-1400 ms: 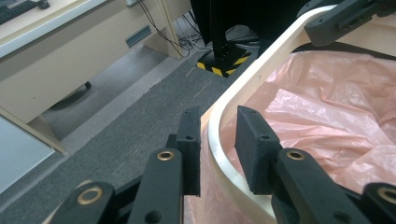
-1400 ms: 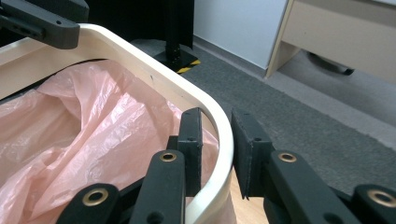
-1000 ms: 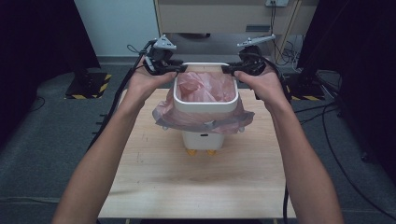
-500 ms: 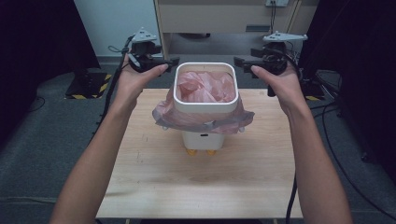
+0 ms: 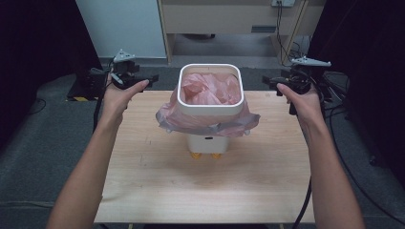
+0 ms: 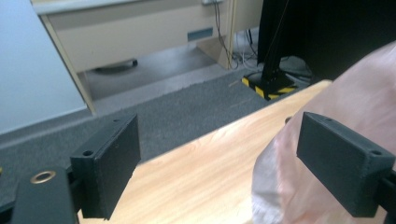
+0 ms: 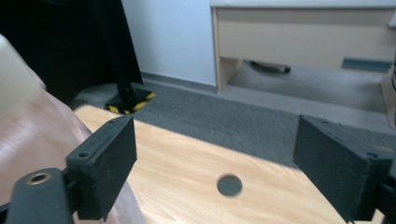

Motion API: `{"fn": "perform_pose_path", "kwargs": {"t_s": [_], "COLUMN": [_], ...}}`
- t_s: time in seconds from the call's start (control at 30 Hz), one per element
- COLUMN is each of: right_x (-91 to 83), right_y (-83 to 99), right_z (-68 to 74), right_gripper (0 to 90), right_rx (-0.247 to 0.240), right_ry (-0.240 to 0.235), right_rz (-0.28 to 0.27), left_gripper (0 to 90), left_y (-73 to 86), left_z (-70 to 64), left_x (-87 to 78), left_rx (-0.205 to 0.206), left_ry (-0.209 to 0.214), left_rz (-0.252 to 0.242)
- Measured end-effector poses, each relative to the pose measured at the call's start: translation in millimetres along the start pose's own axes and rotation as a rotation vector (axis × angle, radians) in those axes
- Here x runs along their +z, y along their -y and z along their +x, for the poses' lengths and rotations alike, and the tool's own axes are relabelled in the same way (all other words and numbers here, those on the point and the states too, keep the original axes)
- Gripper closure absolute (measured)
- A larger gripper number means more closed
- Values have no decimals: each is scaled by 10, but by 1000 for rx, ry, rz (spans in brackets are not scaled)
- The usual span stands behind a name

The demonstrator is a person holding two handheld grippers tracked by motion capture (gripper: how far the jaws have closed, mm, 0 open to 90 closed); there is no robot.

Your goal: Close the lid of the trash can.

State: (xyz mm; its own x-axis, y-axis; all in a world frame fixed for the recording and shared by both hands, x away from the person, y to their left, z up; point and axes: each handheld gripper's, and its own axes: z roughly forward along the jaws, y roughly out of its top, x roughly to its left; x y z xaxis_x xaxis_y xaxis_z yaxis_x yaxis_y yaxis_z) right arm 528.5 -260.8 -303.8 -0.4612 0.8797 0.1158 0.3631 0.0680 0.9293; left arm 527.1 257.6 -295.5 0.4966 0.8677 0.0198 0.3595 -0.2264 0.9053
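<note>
With both hands drawn out to the sides, I see the white bin (image 5: 210,95) standing upright at the middle of the desk (image 5: 157,181), its pink bag (image 5: 205,121) folded over the rim and hanging around the walls. My left gripper (image 5: 143,79) sits left of the bin with jaws wide and empty; my right gripper (image 5: 272,81) sits right of it, equally wide. Each is well apart from the bag, about equally near. In the left gripper view the bag (image 6: 336,121) lies just beyond one jaw, so I judge any next grasp runs inward toward the rim.
</note>
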Motion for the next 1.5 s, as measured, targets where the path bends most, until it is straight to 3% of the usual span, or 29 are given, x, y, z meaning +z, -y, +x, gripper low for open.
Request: {"fn": "perform_pose_path", "kwargs": {"t_s": [0.1,0.47,0.63,0.83,0.97,1.17,1.5], "right_x": [45,199,301,368,421,542,744], "right_y": [179,585,816,1021,1177,1465,1852], "right_z": [-92,-226,-281,-353,-406,-450,-481], "right_gripper": [128,129,126,126,127,128,126], "right_rx": [21,73,87,107,132,166,162], "right_ry": [18,34,52,75,90,128,204], "right_rz": [23,80,129,164,187,268,372], "left_gripper": [116,102,98,98,95,91,83], "left_y": [192,668,971,1179,1327,1622,1948], "left_z": [60,168,217,248,247,204,134], "left_x": [58,187,261,324,389,551,729], "left_rx": [-31,-49,-64,-68,-66,-86,-73], "left_ry": [-7,-9,-7,-3,-8,11,18], "left_rz": [22,89,131,169,200,276,359]}}
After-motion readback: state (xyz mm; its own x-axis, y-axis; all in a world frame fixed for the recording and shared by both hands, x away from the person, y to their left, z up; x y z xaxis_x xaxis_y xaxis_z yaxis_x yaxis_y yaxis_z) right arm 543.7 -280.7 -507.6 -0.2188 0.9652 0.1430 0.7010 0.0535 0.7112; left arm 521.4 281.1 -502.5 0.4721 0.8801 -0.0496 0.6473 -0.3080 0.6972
